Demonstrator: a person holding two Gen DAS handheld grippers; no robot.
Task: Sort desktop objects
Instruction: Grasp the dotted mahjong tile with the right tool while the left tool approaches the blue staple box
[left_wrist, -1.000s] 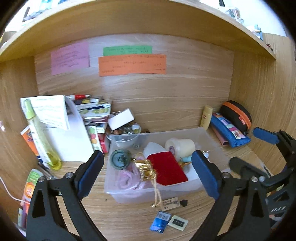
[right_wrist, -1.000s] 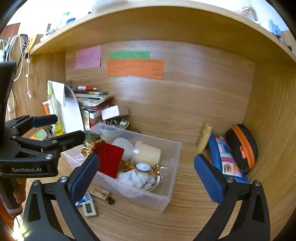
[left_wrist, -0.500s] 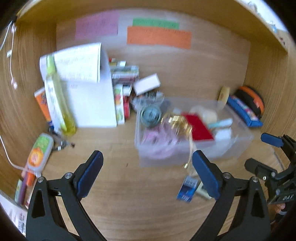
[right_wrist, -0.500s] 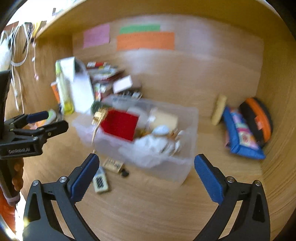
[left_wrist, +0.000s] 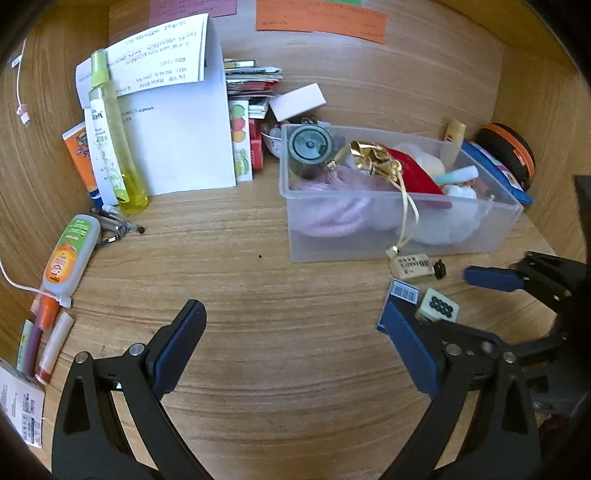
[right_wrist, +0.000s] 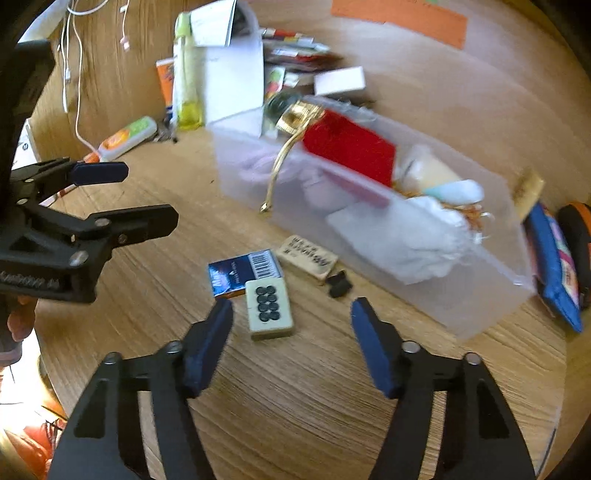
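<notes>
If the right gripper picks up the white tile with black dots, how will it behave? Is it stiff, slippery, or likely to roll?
The white tile looks like a thick, solid block, so it is probably stiff. Its glossy faces may be somewhat slippery between the pads. It lies flat on the desk, in front of the open right gripper, with flat sides, so rolling seems unlikely.

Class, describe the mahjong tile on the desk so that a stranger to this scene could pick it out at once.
Find the clear plastic bin on the wooden desk. In front of it lie four small items; the mahjong tile is nearest the open right gripper. Unlike the blue barcoded packet it overlaps, it is cream with eight dark circles.
</notes>
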